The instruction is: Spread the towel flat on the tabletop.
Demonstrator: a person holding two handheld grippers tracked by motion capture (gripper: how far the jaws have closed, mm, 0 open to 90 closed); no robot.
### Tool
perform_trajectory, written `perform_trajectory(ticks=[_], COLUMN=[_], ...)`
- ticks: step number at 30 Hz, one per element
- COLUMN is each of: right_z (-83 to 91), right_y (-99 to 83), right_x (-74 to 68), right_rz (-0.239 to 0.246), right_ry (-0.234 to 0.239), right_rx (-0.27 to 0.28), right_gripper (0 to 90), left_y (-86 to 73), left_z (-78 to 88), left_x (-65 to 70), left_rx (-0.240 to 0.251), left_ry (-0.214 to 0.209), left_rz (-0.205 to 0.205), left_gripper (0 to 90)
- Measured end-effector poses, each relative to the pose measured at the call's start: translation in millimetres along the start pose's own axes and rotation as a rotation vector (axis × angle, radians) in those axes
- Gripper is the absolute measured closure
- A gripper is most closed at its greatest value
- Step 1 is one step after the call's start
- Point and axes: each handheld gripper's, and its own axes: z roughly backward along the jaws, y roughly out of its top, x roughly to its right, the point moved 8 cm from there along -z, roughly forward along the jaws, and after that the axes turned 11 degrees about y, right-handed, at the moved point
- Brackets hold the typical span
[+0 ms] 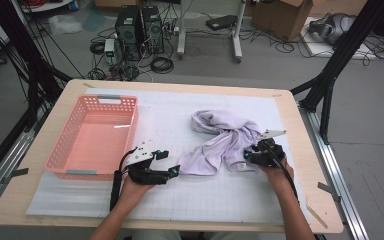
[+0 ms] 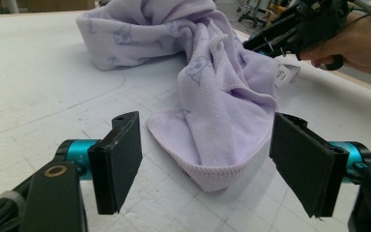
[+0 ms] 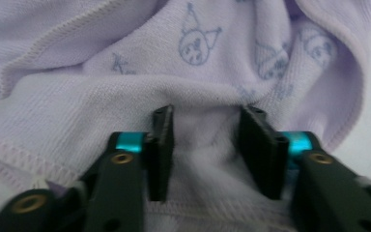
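Pink basket [image 1: 94,135] sits at the table's left, on the white gridded mat [image 1: 230,195] that covers the wooden table [image 1: 300,150].

Just right of the basket's near corner: left gripper [image 1: 172,167], held in the person's left hand [image 1: 135,189], low over the mat. In the left gripper view [image 2: 207,164] its jaws stand spread wide, nothing pinched; the near rounded hem of the lilac towel [image 2: 212,125] lies on the mat between & slightly beyond the pads, not touching either.

Mid-table to right: towel [image 1: 220,140] lies crumpled, bunched at the far end, one flap trailing toward the left gripper. Printed w/ small cartoon faces; white label at its right edge.

Right: right gripper [image 1: 247,157], in the right hand [image 1: 277,172], is at the towel's right-hand edge. Right gripper view [image 3: 205,145]: jaws partly apart, towel fabric bulging in the gap & under them. Pads [image 3: 162,150] don't look pressed onto the cloth, so no grip.
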Motion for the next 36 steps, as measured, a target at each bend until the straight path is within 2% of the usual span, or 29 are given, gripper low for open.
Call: perform_trajectory(ticks=[2,4,6,9,11,13,18,19,21,23,26,29,30,33,36], right_z=[5.2,10.7,17.0,26.5,32.5,39.4,54.2,56.9,61.2,64.1,67.1,69.6,68.8,58.0,35.5], right_y=[-3.5,-7.4,-13.1,-24.3,-32.5,-41.7,-60.8,-63.4,-66.1,-62.0,-45.2,-20.3,-10.3,6.4,18.6], right_x=[0.9,-2.8,-9.5,-25.9,-37.9,-48.8,-62.0,-63.8,-65.4,-67.2,-71.8,-78.7,-82.5,-91.7,-99.1], right_rz=[-0.003,-0.006,0.021,0.048,0.076,0.083,0.083,0.085,0.089,0.105,0.160,0.242,0.287,0.357,0.421], right_ry=[0.001,0.021,0.034,0.078,0.102,0.133,0.192,0.204,0.199,0.195,0.185,0.180,0.187,0.216,0.230], right_rx=[-0.010,-0.025,-0.054,-0.074,-0.079,-0.074,-0.070,-0.070,-0.067,-0.042,0.019,0.090,0.110,0.104,0.072], right_gripper=[78.6,81.4,81.9,81.9,81.9,81.9,81.0,79.9,73.7,64.9,57.1,52.8,52.8,53.2,53.7], left_y=[-0.4,-0.4,-0.5,-0.9,-1.3,-1.4,-1.6,-1.3,-1.1,-1.0,-0.8,-0.4,-0.4,-0.5,-0.4], left_z=[-0.1,-0.3,-0.5,-0.6,-0.9,-1.2,-1.3,-1.6,-1.6,-1.5,-1.3,-0.9,-0.8,-0.7,-0.3], left_x=[0.8,1.4,1.8,2.8,3.5,3.8,3.6,3.5,2.7,2.3,1.8,1.0,1.0,1.5,2.1], left_rx=[-0.004,-0.005,-0.008,-0.011,-0.016,-0.019,-0.021,-0.018,-0.017,-0.016,-0.014,-0.010,-0.010,-0.012,-0.012], left_ry=[-0.003,-0.005,-0.009,-0.016,-0.022,-0.024,-0.024,-0.025,-0.023,-0.021,-0.019,-0.017,-0.017,-0.019,-0.019], left_rz=[-0.004,-0.005,-0.006,-0.010,-0.019,-0.019,-0.016,-0.014,-0.009,-0.009,-0.011,-0.009,-0.007,-0.012,-0.018], left_gripper=[27.8,27.9,28.1,29.3,31.2,31.2,31.2,31.2,31.2,31.1,31.1,31.1,31.1,31.0,31.1])
